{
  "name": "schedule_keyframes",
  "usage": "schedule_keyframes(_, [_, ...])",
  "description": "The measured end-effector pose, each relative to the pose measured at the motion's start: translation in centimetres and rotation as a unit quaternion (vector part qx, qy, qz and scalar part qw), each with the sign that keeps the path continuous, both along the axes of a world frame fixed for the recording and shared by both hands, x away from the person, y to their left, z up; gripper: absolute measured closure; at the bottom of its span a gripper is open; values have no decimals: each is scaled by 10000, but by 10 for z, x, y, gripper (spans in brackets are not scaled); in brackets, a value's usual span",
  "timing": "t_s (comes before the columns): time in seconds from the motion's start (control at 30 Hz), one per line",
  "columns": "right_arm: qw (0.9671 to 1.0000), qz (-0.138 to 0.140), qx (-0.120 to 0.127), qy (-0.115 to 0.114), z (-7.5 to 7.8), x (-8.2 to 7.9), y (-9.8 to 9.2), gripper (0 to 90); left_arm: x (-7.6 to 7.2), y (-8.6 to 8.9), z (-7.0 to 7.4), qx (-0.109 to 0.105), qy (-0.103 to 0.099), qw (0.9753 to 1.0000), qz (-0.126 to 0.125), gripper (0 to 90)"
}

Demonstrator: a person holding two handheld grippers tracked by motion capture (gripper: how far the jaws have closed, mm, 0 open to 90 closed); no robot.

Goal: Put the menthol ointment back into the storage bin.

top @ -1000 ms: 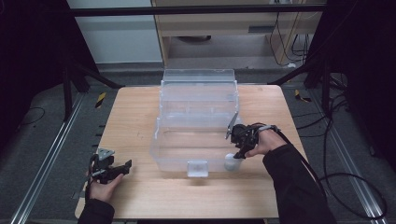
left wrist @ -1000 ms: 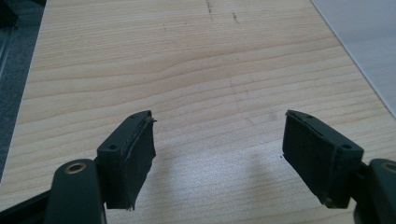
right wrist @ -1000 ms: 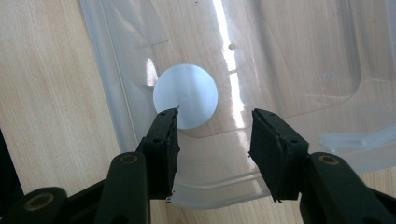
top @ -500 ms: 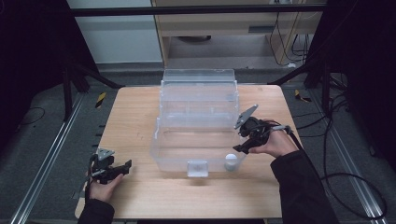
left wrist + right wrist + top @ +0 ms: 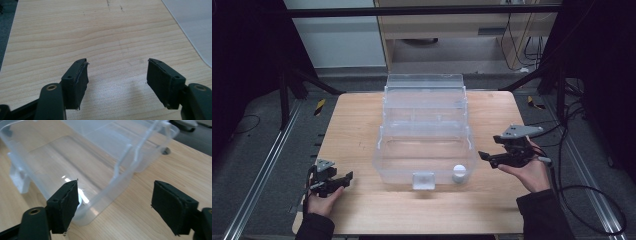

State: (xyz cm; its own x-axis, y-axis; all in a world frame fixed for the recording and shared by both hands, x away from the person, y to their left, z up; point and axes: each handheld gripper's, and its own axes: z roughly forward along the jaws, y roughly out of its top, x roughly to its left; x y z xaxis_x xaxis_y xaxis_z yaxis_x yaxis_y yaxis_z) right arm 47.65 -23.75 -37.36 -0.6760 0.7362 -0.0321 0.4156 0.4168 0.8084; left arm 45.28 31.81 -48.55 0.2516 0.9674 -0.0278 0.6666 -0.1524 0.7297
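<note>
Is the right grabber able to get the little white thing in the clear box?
Probably yes. The right gripper is open beside the clear box, whose top is open; the white thing sits in the near corner.

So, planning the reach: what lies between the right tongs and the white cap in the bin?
The clear bin's side wall and bare table, per high view.
</note>
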Motion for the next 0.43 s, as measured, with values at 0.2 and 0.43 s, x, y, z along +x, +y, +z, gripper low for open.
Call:
schedule_keyframes(0.2, [9980,-531,335,-38,-24,-11,-23,186,-1,2,1,-33,-16,10000,33,361])
schedule_keyframes(0.43, [9924,-1076,594,-26,-53,-15,-45,157,-1,3,3,-10,-50,10000,28,350])
